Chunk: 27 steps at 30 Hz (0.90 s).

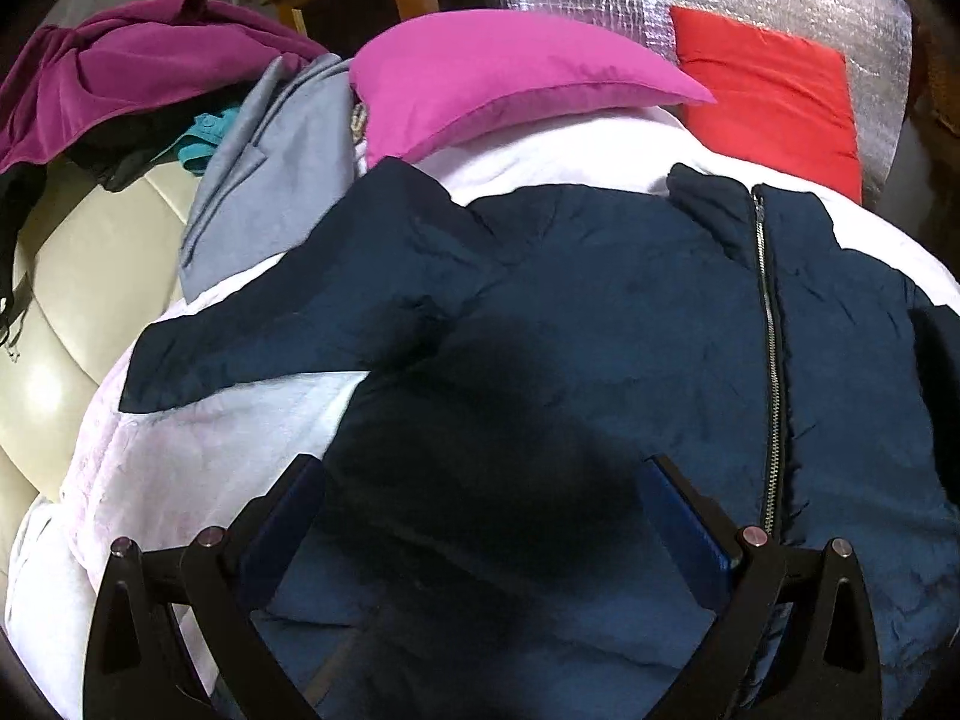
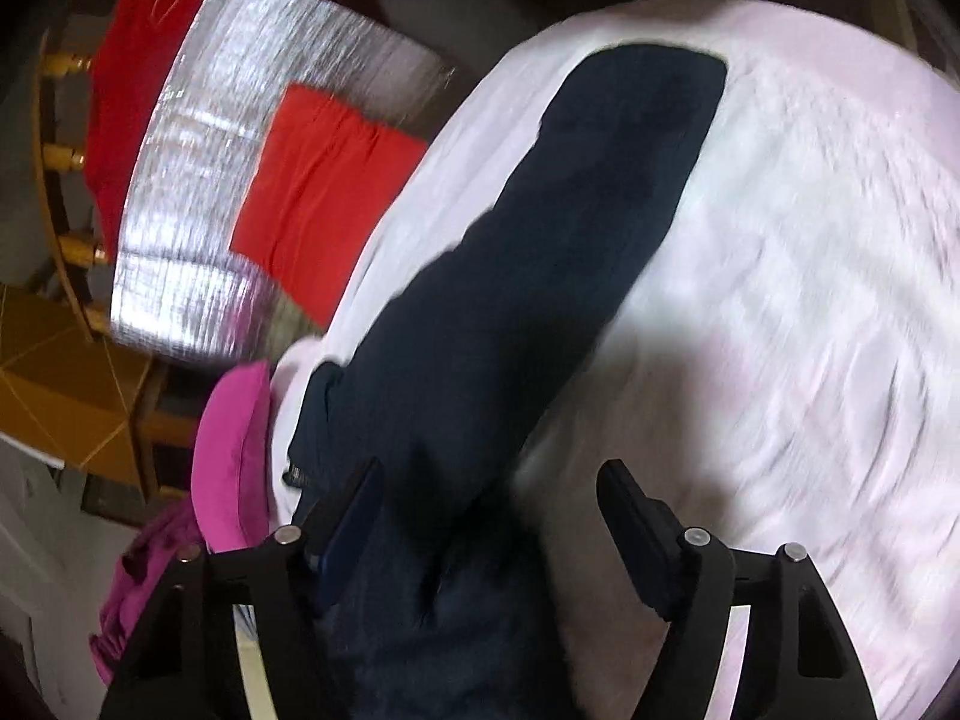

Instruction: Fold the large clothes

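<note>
My left gripper (image 1: 480, 480) hangs with its jaws apart over the navy jacket (image 1: 600, 312), zipper (image 1: 771, 360) to the right. My right gripper (image 2: 489, 486) is spread wide over its sleeve (image 2: 540, 276). I can read no writing anywhere.

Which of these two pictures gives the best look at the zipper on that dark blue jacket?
The left wrist view. There the zipper runs sharp and silver down the navy jacket, from collar toward hem. The right wrist view is motion-blurred and shows mostly one sleeve stretched over the white blanket; no clear zipper line can be made out there.
</note>
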Available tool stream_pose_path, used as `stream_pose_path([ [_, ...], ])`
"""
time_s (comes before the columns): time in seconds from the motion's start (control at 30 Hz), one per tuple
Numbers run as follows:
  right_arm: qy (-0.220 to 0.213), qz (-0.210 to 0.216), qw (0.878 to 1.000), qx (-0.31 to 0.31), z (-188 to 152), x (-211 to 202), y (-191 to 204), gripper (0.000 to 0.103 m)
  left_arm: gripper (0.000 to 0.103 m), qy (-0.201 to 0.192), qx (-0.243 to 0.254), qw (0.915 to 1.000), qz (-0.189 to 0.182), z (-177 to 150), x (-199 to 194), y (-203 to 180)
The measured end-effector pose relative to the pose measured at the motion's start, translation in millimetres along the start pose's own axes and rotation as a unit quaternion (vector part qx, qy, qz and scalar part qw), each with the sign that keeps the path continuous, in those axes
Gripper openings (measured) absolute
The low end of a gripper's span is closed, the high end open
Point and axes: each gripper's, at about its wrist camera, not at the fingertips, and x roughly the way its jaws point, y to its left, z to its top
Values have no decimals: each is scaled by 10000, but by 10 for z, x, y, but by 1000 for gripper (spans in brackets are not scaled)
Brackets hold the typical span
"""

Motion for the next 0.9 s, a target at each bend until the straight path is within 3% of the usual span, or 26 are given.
stream_pose_path([
  [0.2, -117, -259, 9995, 124, 245, 52, -186, 73, 103, 81, -28, 9999, -86, 27, 113, -90],
  [0.37, -242, -496, 9981, 279, 416, 189, -330, 65, 103, 86, -86, 9996, -244, 44, 151, -93],
  [0.57, -540, -397, 9970, 399, 595, 372, -356, 59, 103, 91, -97, 9995, -286, 44, 188, -88],
  [0.63, -656, -355, 9965, 381, 659, 442, -340, 50, 103, 92, -99, 9995, -273, 49, 199, -90],
  [0.73, -709, -333, 9962, 384, 738, 525, -361, 24, 103, 57, -81, 9997, -232, 63, 203, -100],
  [0.9, -1131, -89, 9934, -160, 638, 284, -15, 17, 103, 0, -118, 9998, -165, 97, 190, -55],
])
